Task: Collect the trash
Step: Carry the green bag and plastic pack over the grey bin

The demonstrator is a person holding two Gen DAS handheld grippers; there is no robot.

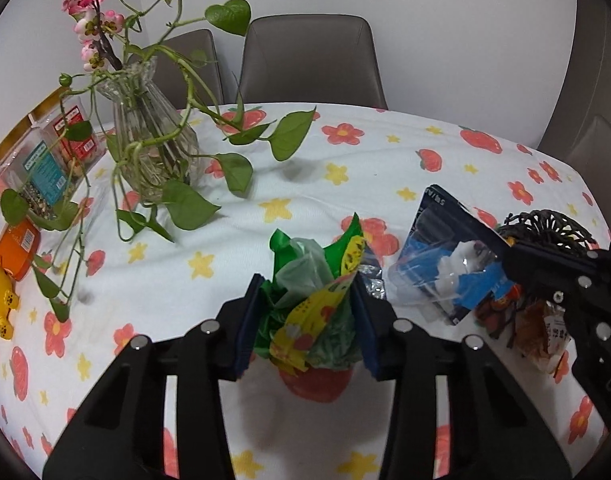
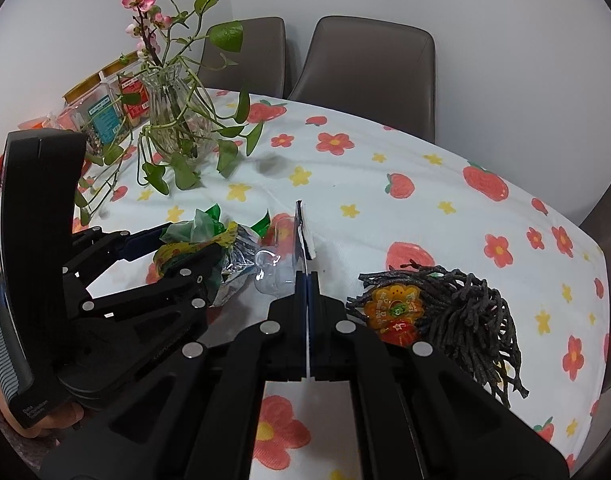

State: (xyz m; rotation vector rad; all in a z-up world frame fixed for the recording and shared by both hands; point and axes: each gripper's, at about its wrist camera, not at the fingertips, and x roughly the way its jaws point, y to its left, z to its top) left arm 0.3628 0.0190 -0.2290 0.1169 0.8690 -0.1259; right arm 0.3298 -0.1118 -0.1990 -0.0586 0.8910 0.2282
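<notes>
I have the left gripper (image 1: 307,320) clamped on the green wrapper bundle (image 1: 313,304) low over the counter (image 1: 385,160), and the right gripper (image 2: 307,304) pinched shut on the blue blister pack (image 2: 301,240) beside it. Gathering is half done, I judge; next, carry both clear without dropping loose scraps, then fetch the wrappers by the black mat (image 2: 465,312).

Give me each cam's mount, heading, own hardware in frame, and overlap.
Left wrist: on left gripper, angled down at table; fingers clamp green-yellow wrapper bundle; right gripper enters at right.
Right wrist: on right gripper, angled down; fingers shut on blue blister pack; left gripper and a hand show left.
Shared: glass vase, floral tablecloth, black woven basket.
</notes>
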